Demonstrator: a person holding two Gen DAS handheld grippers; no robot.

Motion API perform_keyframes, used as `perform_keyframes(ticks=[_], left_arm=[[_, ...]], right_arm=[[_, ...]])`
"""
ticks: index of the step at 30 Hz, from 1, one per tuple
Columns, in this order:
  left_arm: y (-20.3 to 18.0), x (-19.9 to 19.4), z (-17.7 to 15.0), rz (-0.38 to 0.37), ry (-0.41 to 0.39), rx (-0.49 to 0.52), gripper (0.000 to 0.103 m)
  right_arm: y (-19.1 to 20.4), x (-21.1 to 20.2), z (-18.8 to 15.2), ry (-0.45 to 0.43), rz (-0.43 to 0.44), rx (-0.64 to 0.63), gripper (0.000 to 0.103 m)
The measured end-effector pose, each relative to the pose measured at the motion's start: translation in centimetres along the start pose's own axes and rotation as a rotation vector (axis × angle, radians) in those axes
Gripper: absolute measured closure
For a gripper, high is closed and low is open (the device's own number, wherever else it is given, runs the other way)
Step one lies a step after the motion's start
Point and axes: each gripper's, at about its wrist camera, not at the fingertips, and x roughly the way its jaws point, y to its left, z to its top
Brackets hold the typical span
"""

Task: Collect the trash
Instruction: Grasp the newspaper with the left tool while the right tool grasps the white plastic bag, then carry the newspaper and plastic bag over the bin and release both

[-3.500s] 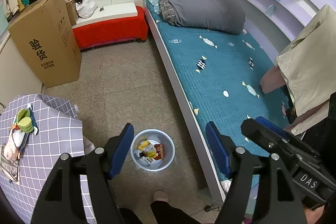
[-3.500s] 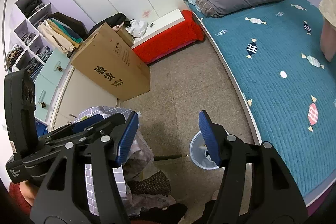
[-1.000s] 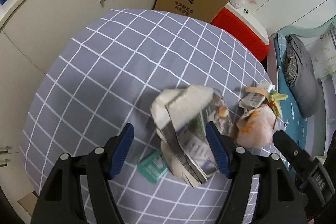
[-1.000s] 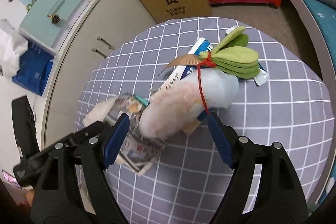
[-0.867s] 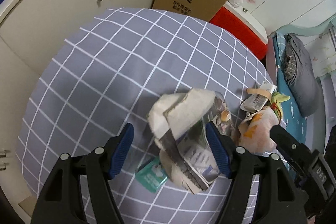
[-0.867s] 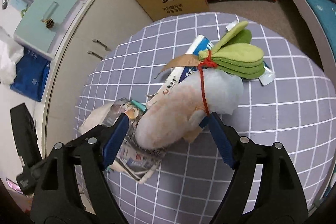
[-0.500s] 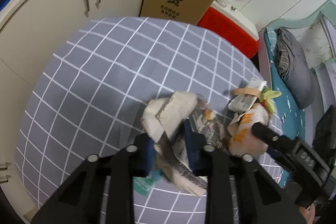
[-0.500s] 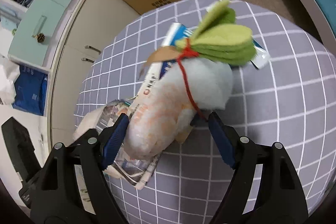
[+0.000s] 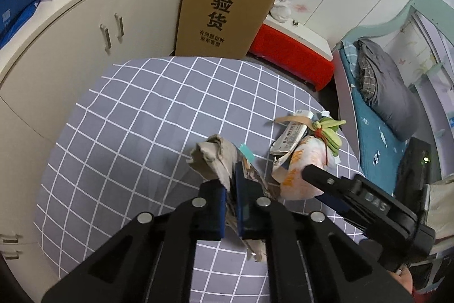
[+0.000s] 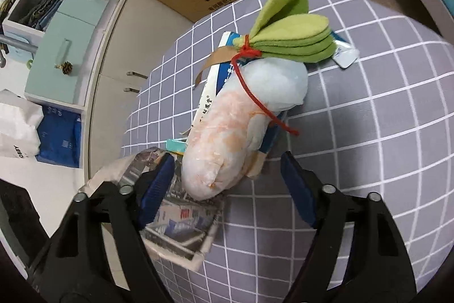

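Note:
A crumpled newspaper [image 9: 218,161] lies on the grey checked tablecloth [image 9: 136,115]. My left gripper [image 9: 231,189] is shut on the newspaper, its blue pads pinching the paper. The newspaper also shows in the right wrist view [image 10: 176,212], lower left. My right gripper [image 10: 227,175] is open, its fingers on either side of the near end of a pale orange-and-white plastic bag [image 10: 238,132] tied with red string to green felt leaves [image 10: 295,39]. The bag also shows in the left wrist view [image 9: 303,166]. A printed carton [image 10: 212,95] lies under the bag.
A small teal packet [image 9: 247,152] lies by the newspaper. A tall cardboard box [image 9: 224,4] stands behind the table beside cream cupboards [image 9: 85,27]. A red bench [image 9: 292,56] and a bed with teal cover [image 9: 371,115] are to the right. A blue tube end [image 10: 344,56] sticks out behind the leaves.
My left gripper has closed on the crumpled newspaper and has raised it. My right gripper has moved closer around the plastic bag and stays open.

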Motion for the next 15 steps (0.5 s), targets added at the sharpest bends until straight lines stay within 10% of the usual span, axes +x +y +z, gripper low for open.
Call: perform_keyframes(ticks=[3,15], left_arm=[[-0.3,-0.5,-0.2,0.007,-0.008,0.008,0.098],[-6.8,-4.7,-1.9,-0.01,-0.059,0.055,0.099]], right_arm=[[-0.4,0.8,0.2,0.032,0.069,0.012,0.071],[-0.3,-5.8,-0.8,0.071,0.172,-0.108,0.073]])
